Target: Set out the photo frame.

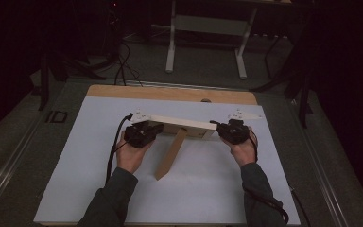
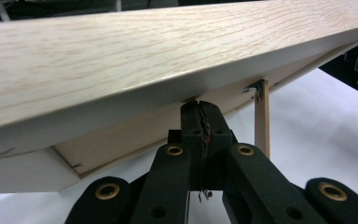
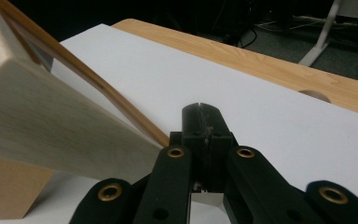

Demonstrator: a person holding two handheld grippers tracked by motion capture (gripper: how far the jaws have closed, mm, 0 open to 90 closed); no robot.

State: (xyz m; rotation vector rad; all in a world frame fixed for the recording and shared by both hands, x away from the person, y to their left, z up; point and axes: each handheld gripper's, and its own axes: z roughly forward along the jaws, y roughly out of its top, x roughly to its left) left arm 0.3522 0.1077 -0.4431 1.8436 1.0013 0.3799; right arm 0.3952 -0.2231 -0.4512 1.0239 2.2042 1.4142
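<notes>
The pale, wood-grained rectangular frame (image 1: 182,124) sits near the middle of the white table mat (image 1: 75,179), propped at a tilt on its light wooden back stand (image 1: 171,153), which slants down from the frame toward the person. The left gripper (image 1: 157,127) is at the frame's left end and the right gripper (image 1: 216,128) at its right end. In both gripper views the jaws are pressed fully together with nothing between them; the left tips nudge the frame's underside edge (image 2: 121,93), and the right tips sit beside the frame's corner (image 3: 51,126). To steady or shift the frame well, both ends should probably be pushed evenly and gently, keeping the stand planted so that the frame does not topple.
</notes>
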